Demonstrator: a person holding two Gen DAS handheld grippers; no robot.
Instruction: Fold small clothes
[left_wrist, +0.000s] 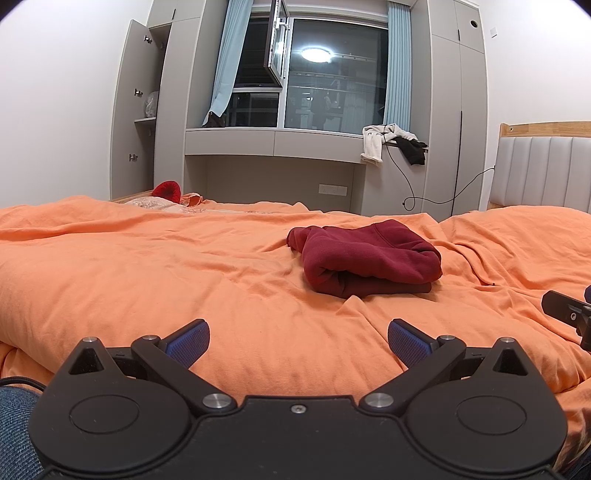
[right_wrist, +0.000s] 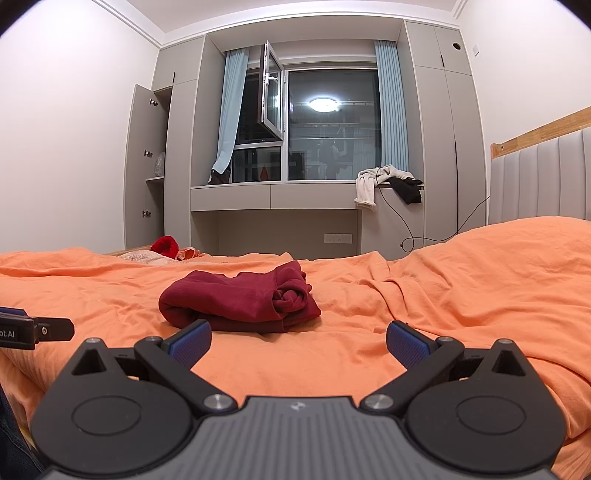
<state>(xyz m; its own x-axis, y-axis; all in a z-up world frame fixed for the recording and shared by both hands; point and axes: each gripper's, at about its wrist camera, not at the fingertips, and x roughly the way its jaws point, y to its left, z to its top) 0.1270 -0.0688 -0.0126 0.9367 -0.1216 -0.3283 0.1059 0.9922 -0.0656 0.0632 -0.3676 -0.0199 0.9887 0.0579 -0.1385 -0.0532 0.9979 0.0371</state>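
A dark red garment (left_wrist: 369, 258) lies folded into a thick bundle on the orange bedspread (left_wrist: 147, 266). My left gripper (left_wrist: 298, 341) hovers open over the near bedspread, short of the bundle and to its left, nothing between its blue pads. In the right wrist view the same garment (right_wrist: 240, 299) sits just beyond the left pad of my right gripper (right_wrist: 298, 341), which is open and empty. Each gripper shows at the edge of the other's view: the right gripper (left_wrist: 569, 314) and the left gripper (right_wrist: 33, 330).
A bright red item (left_wrist: 167, 190) and a pale patterned cloth (left_wrist: 147, 202) lie at the far left of the bed. A padded headboard (right_wrist: 535, 184) stands at right. White and black clothes (right_wrist: 388, 184) hang off the window ledge, with a cable trailing down. A cupboard door (right_wrist: 142, 166) stands open.
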